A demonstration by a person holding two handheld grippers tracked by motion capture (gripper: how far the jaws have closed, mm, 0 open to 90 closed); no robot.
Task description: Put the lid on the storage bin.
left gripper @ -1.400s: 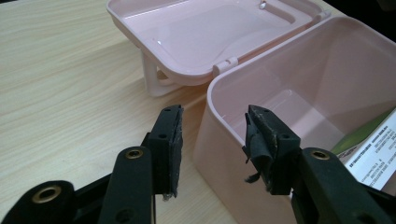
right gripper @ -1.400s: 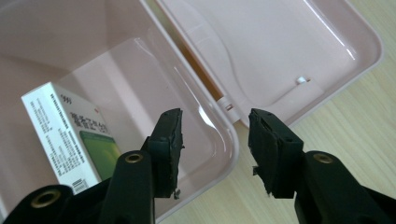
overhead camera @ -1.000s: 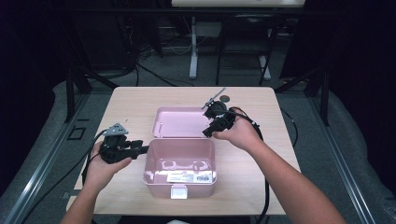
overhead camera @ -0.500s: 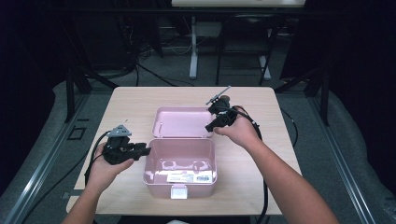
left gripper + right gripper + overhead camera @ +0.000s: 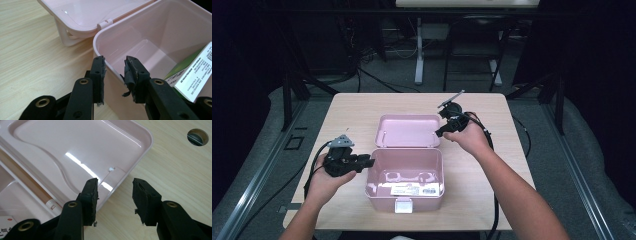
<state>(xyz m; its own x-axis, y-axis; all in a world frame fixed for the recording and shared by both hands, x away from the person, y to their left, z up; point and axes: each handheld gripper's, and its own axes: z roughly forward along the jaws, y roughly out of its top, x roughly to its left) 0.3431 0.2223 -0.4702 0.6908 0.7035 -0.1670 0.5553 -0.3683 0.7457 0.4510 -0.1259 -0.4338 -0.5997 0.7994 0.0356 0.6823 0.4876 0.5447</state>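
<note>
A pale pink plastic box (image 5: 404, 175) sits open on a light wooden table (image 5: 352, 107), close to the table's near edge and about midway between its side edges. The box is rectangular with rounded corners, smooth glossy walls and a small latch tab on its near wall. Its lid (image 5: 408, 131) is folded flat onto the table behind the box, inner face up, joined to the box's back rim by a hinge. The lid has a raised rim and a shallow moulded recess, and it catches bright reflections.

Inside the box, a white packet (image 5: 197, 72) printed with small text and showing a green side lies on the floor toward the near wall. The rest of the box floor is bare pink plastic.

The left gripper (image 5: 366, 162) is at the box's left wall, held level in the person's left hand (image 5: 324, 182). In the left gripper view its jaws straddle the rim of that wall, one pad outside and one inside, and have just been closing; a gap is visible at each pad, so they are not yet pressing.

The right gripper (image 5: 441, 131) is at the lid's right edge, held by the right hand (image 5: 469, 137). Its jaws stand moderately wide, one over the lid's rim, one over bare table, gripping nothing.

Left and right of the box, bare tabletop runs to the table's edges. A round cable hole (image 5: 197, 137) is in the table beyond the lid.
</note>
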